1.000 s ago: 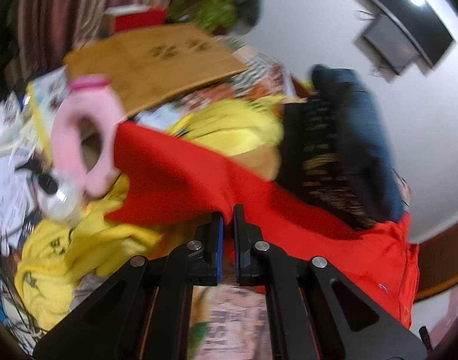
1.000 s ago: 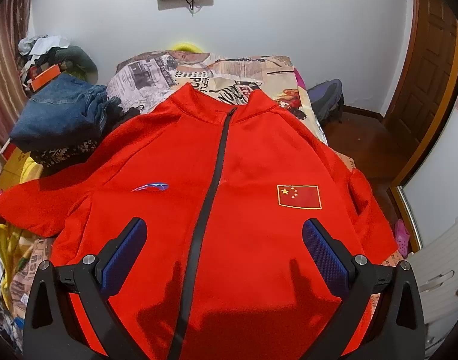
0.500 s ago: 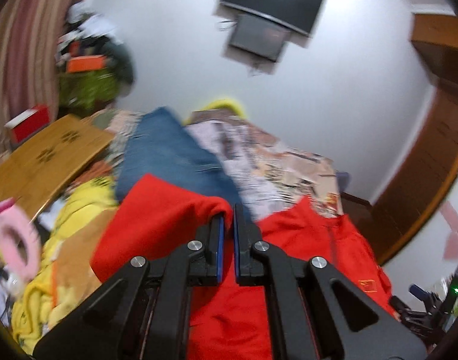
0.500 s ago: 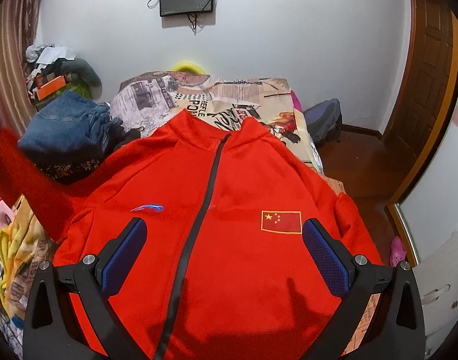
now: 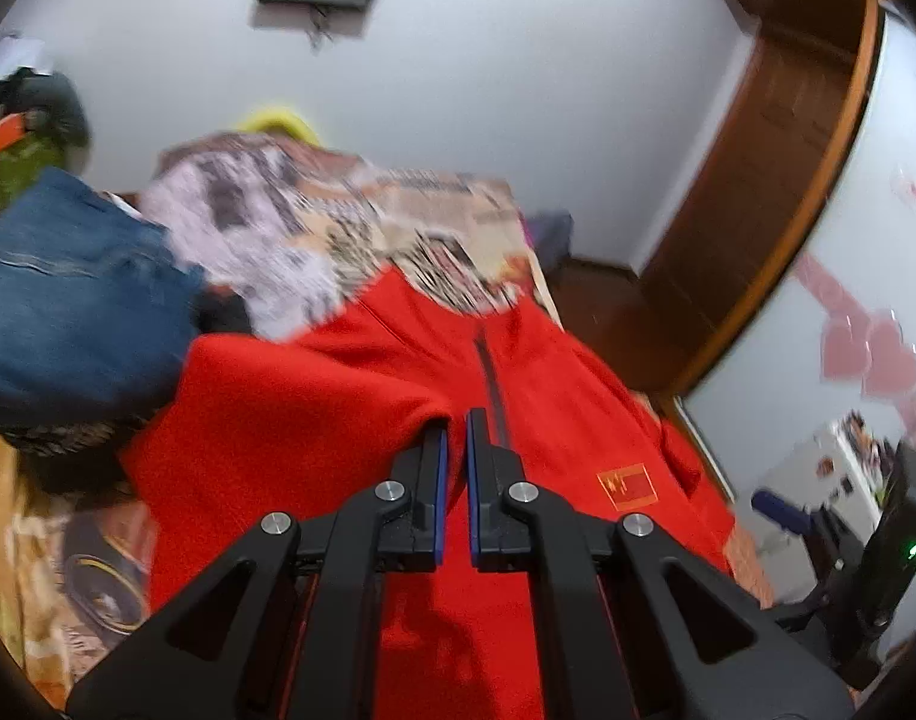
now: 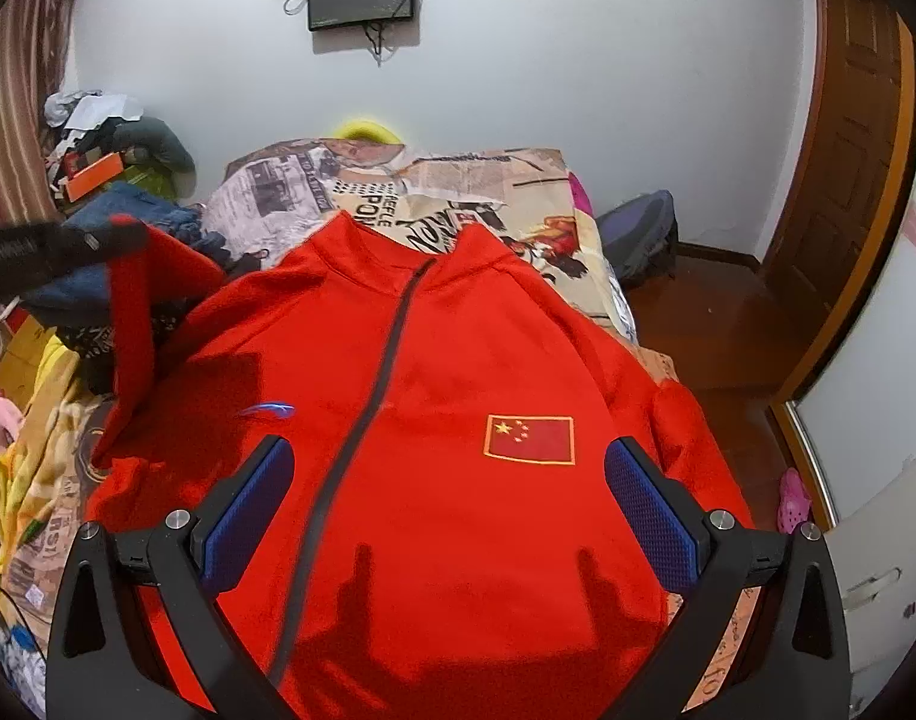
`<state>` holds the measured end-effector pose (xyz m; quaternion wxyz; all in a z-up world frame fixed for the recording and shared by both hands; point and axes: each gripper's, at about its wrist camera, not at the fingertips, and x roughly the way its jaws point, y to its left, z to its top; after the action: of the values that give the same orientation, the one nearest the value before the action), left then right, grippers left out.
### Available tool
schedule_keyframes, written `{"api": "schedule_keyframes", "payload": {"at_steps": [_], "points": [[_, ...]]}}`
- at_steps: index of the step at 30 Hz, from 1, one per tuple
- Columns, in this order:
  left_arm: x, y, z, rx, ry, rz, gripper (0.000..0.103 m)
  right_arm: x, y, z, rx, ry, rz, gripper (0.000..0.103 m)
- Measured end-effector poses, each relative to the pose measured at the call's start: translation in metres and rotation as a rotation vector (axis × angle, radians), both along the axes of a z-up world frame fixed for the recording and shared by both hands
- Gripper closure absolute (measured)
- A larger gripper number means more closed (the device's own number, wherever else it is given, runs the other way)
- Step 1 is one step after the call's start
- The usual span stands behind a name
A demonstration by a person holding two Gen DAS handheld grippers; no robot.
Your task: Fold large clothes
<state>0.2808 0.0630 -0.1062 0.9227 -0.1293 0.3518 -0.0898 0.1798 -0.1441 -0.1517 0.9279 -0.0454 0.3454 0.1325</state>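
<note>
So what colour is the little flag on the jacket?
The flag patch is red with yellow stars and a gold edge, clearest in the right wrist view, on the red jacket.

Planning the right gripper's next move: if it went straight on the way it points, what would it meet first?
Probably the red jacket: the open right gripper points at its chest, between the zipper and the flag patch. Nothing shows in between, though depth is unclear.

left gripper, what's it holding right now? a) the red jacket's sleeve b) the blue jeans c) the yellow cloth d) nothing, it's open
a: in the left wrist view the left gripper is shut on red fabric, and the right wrist view shows the red jacket's sleeve lifted off the bed at the left, while the right gripper hangs open above the jacket's front.
</note>
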Motion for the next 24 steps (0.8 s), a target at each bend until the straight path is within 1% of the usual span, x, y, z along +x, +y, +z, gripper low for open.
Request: {"api": "schedule_keyframes", "payload": {"at_steps": [2, 6, 11, 13, 16, 19, 21, 23, 24], "points": [[0.006, -0.016, -0.015, 0.009, 0.041, -0.037, 0.099, 0.002, -0.004, -0.003, -0.004, 0.009, -0.006, 0.000], [0.013, -0.041, -0.048, 0.027, 0.137, -0.075, 0.099, 0.005, -0.009, -0.009, -0.022, 0.030, -0.016, 0.000], [0.010, -0.058, -0.085, 0.060, 0.234, -0.131, 0.099, 0.004, -0.011, -0.013, -0.061, 0.035, -0.017, 0.000], [0.004, -0.062, -0.092, 0.095, 0.254, -0.147, 0.099, 0.002, -0.011, -0.013, -0.071, 0.034, -0.016, 0.000], [-0.008, -0.066, -0.094, 0.145, 0.266, -0.147, 0.095, 0.001, -0.012, -0.012, -0.076, 0.019, -0.030, 0.000], [-0.019, -0.063, -0.087, 0.174, 0.243, -0.141, 0.085, 0.001, -0.012, -0.008, -0.067, 0.017, -0.027, 0.000], [-0.028, -0.058, -0.078, 0.196, 0.212, -0.125, 0.067, 0.001, -0.010, -0.004, -0.067, 0.009, -0.025, 0.000], [-0.037, -0.051, -0.068, 0.216, 0.170, -0.102, 0.059, -0.001, -0.006, -0.001, -0.067, -0.002, -0.015, 0.000], [-0.042, -0.047, -0.062, 0.226, 0.150, -0.089, 0.059, -0.001, -0.003, 0.001, -0.068, -0.008, -0.008, 0.000]]}}
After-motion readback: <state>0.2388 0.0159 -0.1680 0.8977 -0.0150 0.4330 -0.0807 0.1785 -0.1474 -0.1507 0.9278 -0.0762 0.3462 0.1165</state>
